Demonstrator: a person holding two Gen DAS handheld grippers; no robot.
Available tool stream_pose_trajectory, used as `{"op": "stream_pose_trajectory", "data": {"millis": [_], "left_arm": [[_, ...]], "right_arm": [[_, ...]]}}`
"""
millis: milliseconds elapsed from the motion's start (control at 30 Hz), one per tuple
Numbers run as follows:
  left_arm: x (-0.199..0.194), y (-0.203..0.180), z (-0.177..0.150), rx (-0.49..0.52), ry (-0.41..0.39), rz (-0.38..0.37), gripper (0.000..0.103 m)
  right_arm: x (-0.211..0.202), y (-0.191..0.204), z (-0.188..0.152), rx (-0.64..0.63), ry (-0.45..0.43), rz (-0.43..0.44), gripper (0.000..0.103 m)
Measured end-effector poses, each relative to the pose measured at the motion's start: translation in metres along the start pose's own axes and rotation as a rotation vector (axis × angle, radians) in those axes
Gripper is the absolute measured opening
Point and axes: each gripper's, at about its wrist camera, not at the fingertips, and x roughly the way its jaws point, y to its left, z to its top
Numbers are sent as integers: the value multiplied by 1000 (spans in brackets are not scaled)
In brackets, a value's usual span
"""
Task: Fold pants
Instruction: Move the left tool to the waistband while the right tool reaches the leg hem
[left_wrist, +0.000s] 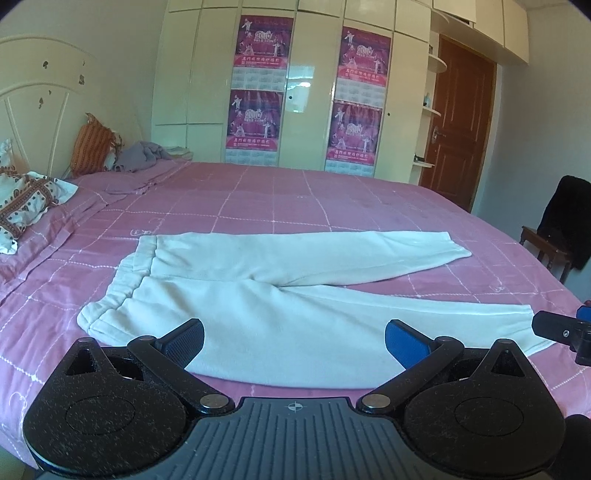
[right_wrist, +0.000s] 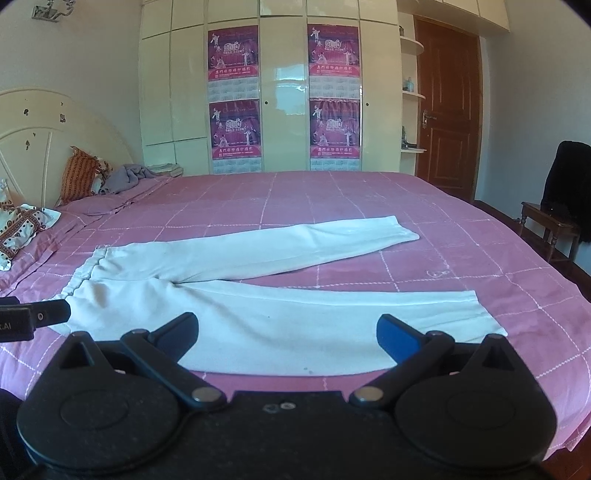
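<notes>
Both sets of jaws stand wide apart with nothing between them. The left gripper (left_wrist: 294, 341) hangs over the near edge of the white sweatpants (left_wrist: 280, 291), up toward the waistband (left_wrist: 122, 288); the right gripper (right_wrist: 286, 334) hovers above the nearer leg (right_wrist: 332, 314), further toward the cuff (right_wrist: 484, 314). Neither touches cloth as far as I can tell.

The sweatpants lie flat and unfolded on the bed (left_wrist: 332, 199), waistband toward the headboard, the two legs splayed in a narrow V. The fabric looks like thick, soft fleece, matte and slightly fuzzy, with a gathered elastic waist. The pink bedspread beneath is thin, with a white grid pattern, and smooth.

My worry is that a low pinch may catch the bedspread along with the fleece and drag it up. Equally, a shallow bite might take only the top layer, so the leg would peel open rather than lift whole. With the legs spread, folding one across without lining up the edges would likely leave a crooked stack.
</notes>
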Motion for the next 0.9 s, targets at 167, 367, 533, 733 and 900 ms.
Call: {"op": "stream_pose_trajectory", "data": {"millis": [167, 367, 533, 733, 900], "left_arm": [[68, 41, 32, 40, 47, 7, 103], [172, 134, 86, 67, 83, 123, 90], [267, 210, 117, 84, 168, 169, 64], [374, 273, 115, 102, 298, 126, 64], [419, 302, 110, 77, 305, 35, 64]], "right_arm": [[51, 4, 31, -34, -1, 102, 103], [140, 12, 79, -56, 8, 215, 82], [234, 29, 110, -94, 49, 274, 63], [337, 57, 127, -139, 125, 401, 52], [417, 78, 134, -235, 185, 454, 43]]}}
